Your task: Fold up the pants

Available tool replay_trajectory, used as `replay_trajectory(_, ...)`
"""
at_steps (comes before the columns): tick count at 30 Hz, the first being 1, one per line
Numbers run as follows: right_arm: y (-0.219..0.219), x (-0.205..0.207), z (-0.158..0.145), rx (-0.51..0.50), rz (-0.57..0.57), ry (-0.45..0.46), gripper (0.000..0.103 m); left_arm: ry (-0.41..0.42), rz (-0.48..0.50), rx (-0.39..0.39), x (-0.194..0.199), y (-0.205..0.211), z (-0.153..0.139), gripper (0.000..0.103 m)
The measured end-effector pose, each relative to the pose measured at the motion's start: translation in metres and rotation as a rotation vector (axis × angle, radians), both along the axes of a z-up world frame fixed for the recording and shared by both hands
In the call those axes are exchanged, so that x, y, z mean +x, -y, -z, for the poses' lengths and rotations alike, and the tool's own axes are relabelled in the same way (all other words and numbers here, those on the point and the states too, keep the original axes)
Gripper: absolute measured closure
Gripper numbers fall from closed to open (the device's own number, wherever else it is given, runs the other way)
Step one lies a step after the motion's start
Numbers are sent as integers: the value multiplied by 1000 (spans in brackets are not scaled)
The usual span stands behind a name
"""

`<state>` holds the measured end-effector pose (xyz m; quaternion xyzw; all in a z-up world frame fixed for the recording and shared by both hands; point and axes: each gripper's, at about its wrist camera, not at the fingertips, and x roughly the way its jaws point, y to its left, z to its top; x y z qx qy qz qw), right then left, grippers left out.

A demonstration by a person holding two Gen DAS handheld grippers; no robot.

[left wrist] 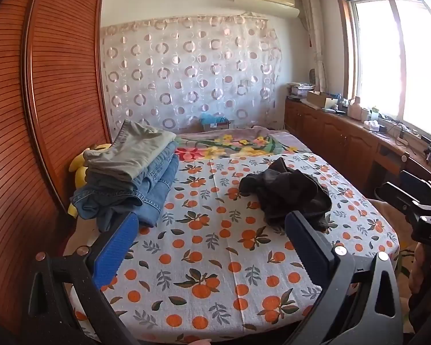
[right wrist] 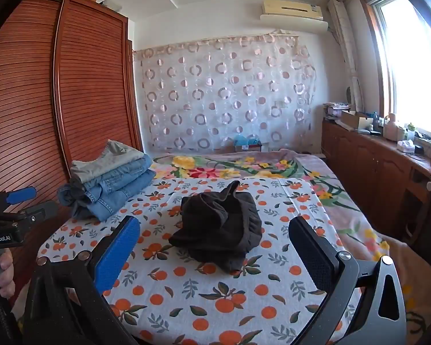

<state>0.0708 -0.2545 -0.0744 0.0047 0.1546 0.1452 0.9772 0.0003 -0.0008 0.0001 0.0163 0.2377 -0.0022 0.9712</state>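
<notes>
Both tools, left tool and right tool, stand wide open, empty. We find the black pants crumpled mid-bed; we judge a blind pinch risks bunching layers or snagging the sheet.

We see dark pants: soft matt cloth, crumpled. Folded jeans: coarse blue denim, pale stitching; grey-green trousers on top, smoother matt cloth. Bedsheet: matt woven cotton, orange-fruit print, slightly creased. Wardrobe: reddish wood, ribbed slats, satin sheen. Curtain: sheer thin fabric, shiny ring pattern. Left gripper and right gripper: matt black plastic frame, ridged blue pad, bright metal screw heads. Cabinets: glossy varnished wood.
</notes>
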Motion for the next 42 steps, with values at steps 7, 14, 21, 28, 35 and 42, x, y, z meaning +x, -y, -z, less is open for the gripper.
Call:
replay_trajectory(7, -1, 1, 0, 4, 2, -1, 0, 9, 0, -16, -1, -1, 0, 1)
replay_trajectory(14, -2, -3, -2, 5, 4, -1, 0, 11, -1, -17, -2, -1, -1, 1)
replay_trajectory(21, -1, 0, 0, 9, 7, -1, 0, 7, -3, -13, -1, 0, 0, 1)
replay_trajectory(28, 0, 0, -1, 12, 5, 1, 0, 7, -1, -14, -5, 2, -4, 1)
replay_trajectory(35, -2, -1, -1, 14, 5, 8, 0, 6, -3, -14, -6, 2, -5, 1)
replay_trajectory(42, -2, 0, 0, 16, 7, 11, 0, 11, -2, -15, -7, 3, -4, 1)
